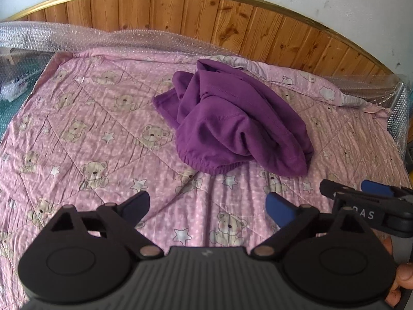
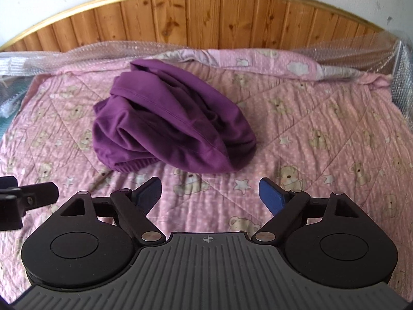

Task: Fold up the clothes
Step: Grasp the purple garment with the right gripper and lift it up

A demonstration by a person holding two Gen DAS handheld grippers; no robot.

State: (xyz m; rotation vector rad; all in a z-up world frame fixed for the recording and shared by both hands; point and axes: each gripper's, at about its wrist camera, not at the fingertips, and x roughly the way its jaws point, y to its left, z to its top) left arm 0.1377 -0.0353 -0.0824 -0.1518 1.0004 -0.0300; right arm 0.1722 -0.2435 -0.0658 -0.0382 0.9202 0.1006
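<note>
A purple garment (image 1: 232, 118) lies crumpled in a heap on the pink quilt (image 1: 90, 134), an elastic hem facing me. In the right wrist view the same purple garment (image 2: 170, 121) sits left of centre. My left gripper (image 1: 207, 206) is open, hovering over the quilt short of the heap, nothing between its blue pads. My right gripper (image 2: 210, 193) is open too, just in front of the garment's near edge and apart from it. The right gripper (image 1: 358, 192) shows at the right edge of the left wrist view, and the left gripper's fingertip (image 2: 38, 191) at the left edge of the right one.
The pink quilt (image 2: 322, 134) with bears and stars covers a bed. Bubble wrap (image 1: 103, 38) runs along the far edge, below a wood-panelled wall (image 1: 206, 18). A pillow edge (image 2: 284, 64) lies at the back right. A person's fingers (image 1: 402, 273) hold the tool.
</note>
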